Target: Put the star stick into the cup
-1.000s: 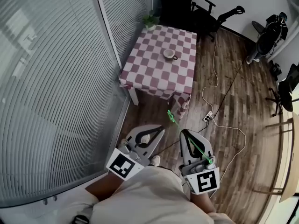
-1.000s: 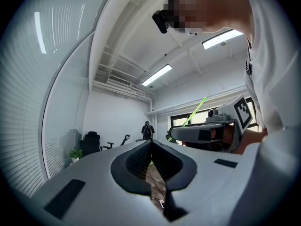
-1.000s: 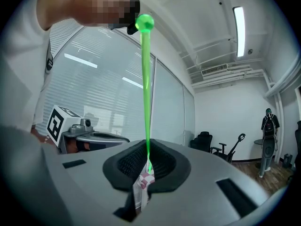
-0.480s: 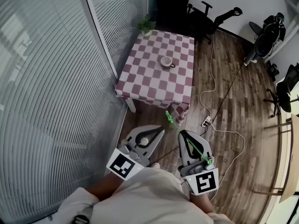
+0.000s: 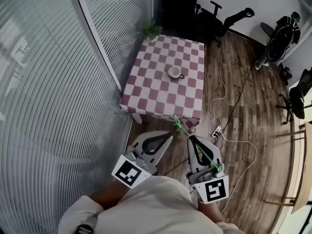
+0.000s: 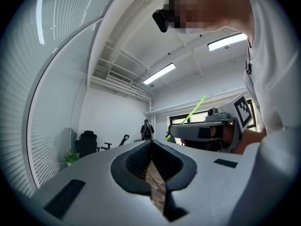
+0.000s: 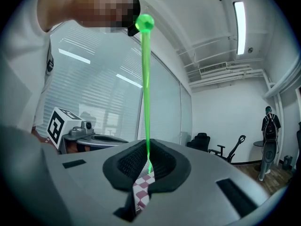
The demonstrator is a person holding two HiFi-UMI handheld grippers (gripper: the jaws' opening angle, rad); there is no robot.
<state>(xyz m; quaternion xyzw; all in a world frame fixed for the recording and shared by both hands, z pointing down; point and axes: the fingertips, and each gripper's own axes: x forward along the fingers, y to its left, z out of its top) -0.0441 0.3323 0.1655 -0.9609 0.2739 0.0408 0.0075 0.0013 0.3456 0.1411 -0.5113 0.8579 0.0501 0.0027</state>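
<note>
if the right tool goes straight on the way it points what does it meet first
Likely the near edge of the checked table, straight ahead of the right tool, with the tip of the star stick arriving first. Height is unclear: it might pass above the tabletop toward the cup.

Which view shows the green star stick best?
The head view: the star stick shows end to end, star tip ahead of the right gripper. The right gripper view shows its shaft clamped between the jaws; the left gripper view only a thin slanted piece.
</note>
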